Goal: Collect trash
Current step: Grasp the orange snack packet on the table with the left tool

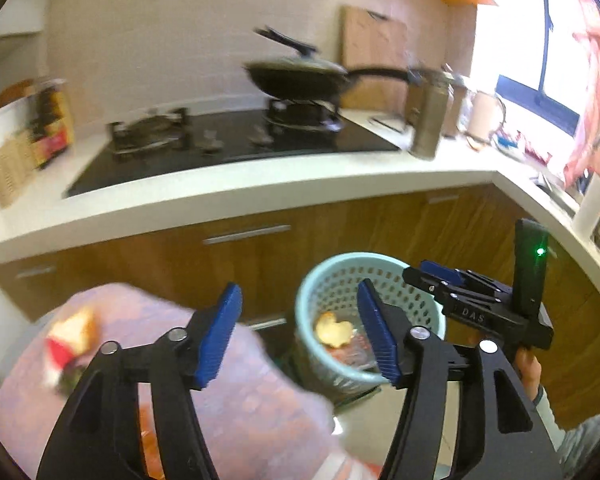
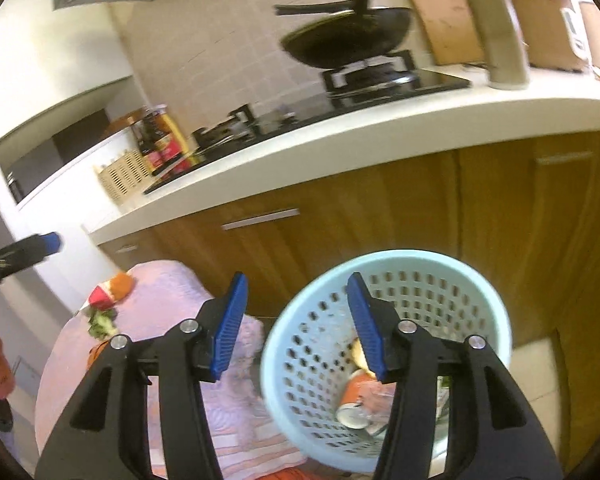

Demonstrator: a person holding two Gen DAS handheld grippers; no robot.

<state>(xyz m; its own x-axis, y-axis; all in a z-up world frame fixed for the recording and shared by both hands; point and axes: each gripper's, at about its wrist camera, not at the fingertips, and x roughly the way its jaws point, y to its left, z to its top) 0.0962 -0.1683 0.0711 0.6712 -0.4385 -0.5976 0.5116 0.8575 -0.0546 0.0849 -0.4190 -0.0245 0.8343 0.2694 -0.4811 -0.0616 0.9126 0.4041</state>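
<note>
A light blue perforated trash basket [image 1: 336, 280] [image 2: 452, 276] stands on the floor by the cabinets. It holds an orange peel [image 1: 334, 333], an orange can [image 2: 356, 400] and other scraps. A round table with a pink cloth [image 1: 236, 392] [image 2: 168, 288] stands left of it, with a red-and-orange scrap [image 2: 110, 292] [image 1: 74, 334] and green leaves [image 2: 100, 322] on it. My left gripper [image 1: 300, 332] is open and empty above the table edge and basket. My right gripper [image 2: 298, 328] is open and empty over the basket rim; it also shows in the left wrist view [image 1: 440, 276].
A white counter [image 1: 260, 196] with wooden cabinets [image 2: 380, 208] runs behind. On it are a black stove with a lidded wok [image 1: 300, 76], a metal flask [image 1: 428, 120], a cutting board [image 1: 374, 52], sauce bottles [image 2: 162, 136] and a wicker basket [image 2: 120, 176].
</note>
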